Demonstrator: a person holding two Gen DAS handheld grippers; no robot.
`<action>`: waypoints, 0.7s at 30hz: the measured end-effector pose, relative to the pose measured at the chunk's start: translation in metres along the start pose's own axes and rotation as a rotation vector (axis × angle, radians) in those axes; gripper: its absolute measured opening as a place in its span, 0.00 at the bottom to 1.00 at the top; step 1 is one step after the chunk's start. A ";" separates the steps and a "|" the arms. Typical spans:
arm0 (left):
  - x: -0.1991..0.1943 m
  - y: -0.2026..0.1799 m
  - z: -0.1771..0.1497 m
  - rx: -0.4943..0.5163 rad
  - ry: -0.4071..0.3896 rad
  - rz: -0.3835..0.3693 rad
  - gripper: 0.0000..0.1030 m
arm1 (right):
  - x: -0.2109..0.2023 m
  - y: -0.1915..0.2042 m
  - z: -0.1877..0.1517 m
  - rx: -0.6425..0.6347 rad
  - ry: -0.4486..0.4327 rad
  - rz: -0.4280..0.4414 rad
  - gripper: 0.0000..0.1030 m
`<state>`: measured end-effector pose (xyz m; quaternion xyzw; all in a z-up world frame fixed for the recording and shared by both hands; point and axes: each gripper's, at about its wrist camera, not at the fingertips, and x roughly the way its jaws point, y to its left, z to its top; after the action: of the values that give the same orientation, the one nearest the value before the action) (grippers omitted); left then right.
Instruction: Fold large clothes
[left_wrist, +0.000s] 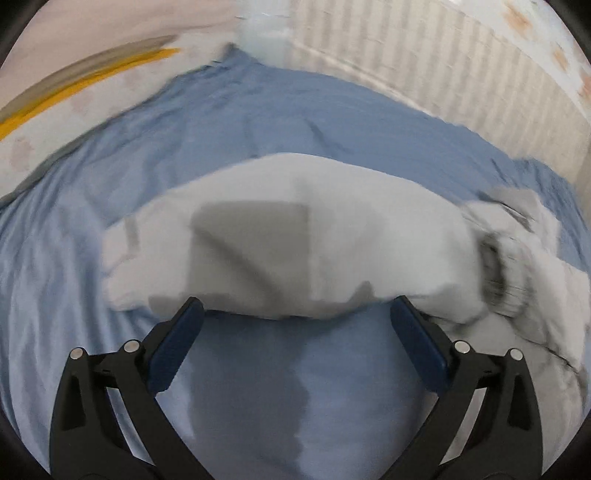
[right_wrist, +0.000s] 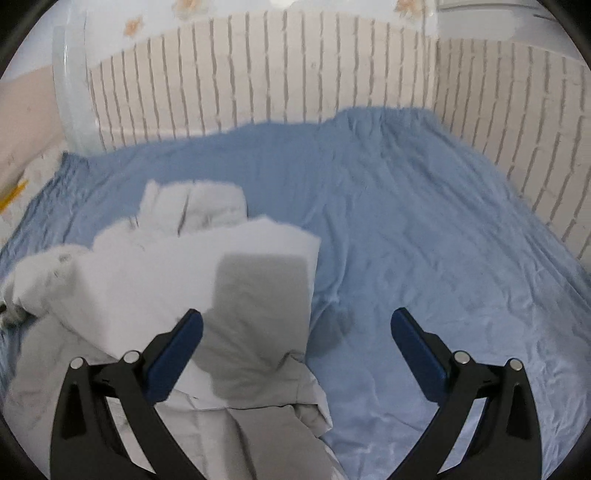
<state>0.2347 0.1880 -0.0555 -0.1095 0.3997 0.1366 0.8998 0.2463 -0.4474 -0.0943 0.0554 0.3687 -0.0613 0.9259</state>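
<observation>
A white garment (left_wrist: 332, 236) lies bunched on a bed covered by a blue sheet (left_wrist: 229, 122). In the left wrist view, which is motion-blurred, the left gripper (left_wrist: 295, 314) hovers just short of the garment's near edge with its jaws wide apart and nothing between them; below them lies only bare sheet with a shadow across it. The garment spreads across the middle of that view, a square grey shadow on its front, and a ribbed cuff (left_wrist: 495, 269) shows at its right end. A yellow stripe (left_wrist: 88, 81) runs along the pale surface beyond the sheet's far left edge. In the right wrist view the right gripper (right_wrist: 295, 325) also has its jaws wide apart and empty; the left finger (right_wrist: 177, 354) sits over the garment's folds, while the right finger (right_wrist: 417, 354) is over bare sheet. There the garment (right_wrist: 155, 273) fills the lower left, piled in loose layers, with its right edge roughly midway between the fingers. The rest of the sheet to the right is wrinkled and bare. A slatted headboard (right_wrist: 295, 74) of pale vertical panels curves behind the bed.
</observation>
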 end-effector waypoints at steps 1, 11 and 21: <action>0.005 0.009 -0.001 -0.010 -0.005 0.009 0.97 | -0.009 -0.007 0.003 0.019 -0.016 0.002 0.98; 0.066 0.033 0.008 -0.074 0.030 0.088 0.86 | -0.037 -0.038 0.018 -0.002 -0.071 -0.067 0.98; 0.061 0.004 0.023 0.060 -0.018 0.052 0.07 | -0.014 -0.017 0.010 -0.134 -0.039 -0.064 0.98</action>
<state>0.2884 0.2089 -0.0863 -0.0710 0.3981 0.1488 0.9024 0.2401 -0.4643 -0.0785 -0.0197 0.3556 -0.0671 0.9320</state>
